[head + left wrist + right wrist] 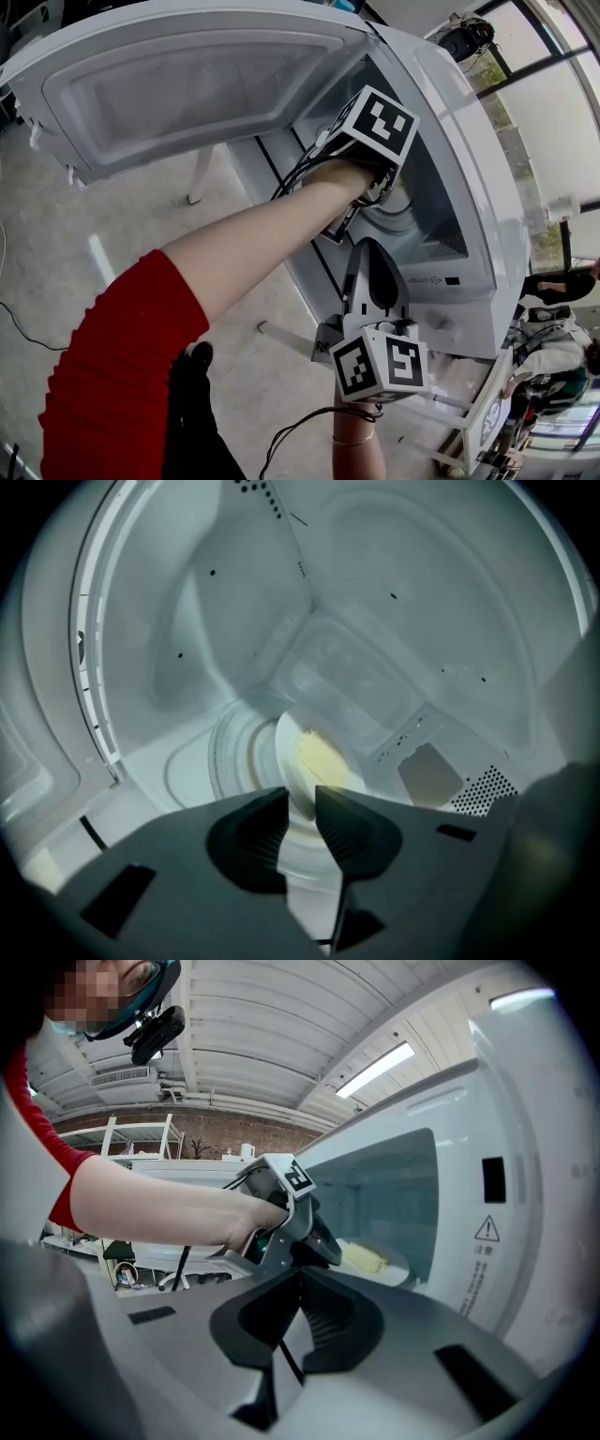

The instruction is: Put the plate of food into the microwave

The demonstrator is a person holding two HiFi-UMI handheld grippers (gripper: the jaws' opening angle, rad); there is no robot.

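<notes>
**Item 1, nearest: right gripper** (300, 1279). It was held outside the microwave, low before the opening. Its jaws were drawn together with nothing between them. It played no part in the carry.

**Item 2: left gripper** (302, 797). It was held on a bare forearm with a red sleeve (122, 375) and reached in through the opening. Its jaws were closed on the near rim of the plate.

**Item 3: plate** (289, 747). White and round, it sat inside the cavity over the turntable (228, 761). Whether it already rested there or hung just above could not be told.
- Handling, as judged: rigid and probably breakable ware, with a smooth surface that could slip in the pads.
- It was held by one edge only, so its weight would lever it downward.
- The rim was the only sensible hold. A deep, level grip would be needed, and the plate should rest flat on the turntable before the jaws open.

**Item 4: food** (323, 761). A pale yellow portion lay on the plate beyond the jaws, clear of the gripped edge. It looked soft and loose enough to slide if the plate tipped.

**Item 5: microwave** (469, 169). White casing, with the door (187, 84) swung fully open to the left.

**Item 6, farthest: rear wall** (347, 667). Pale and embossed, it stood well behind the plate.
</notes>
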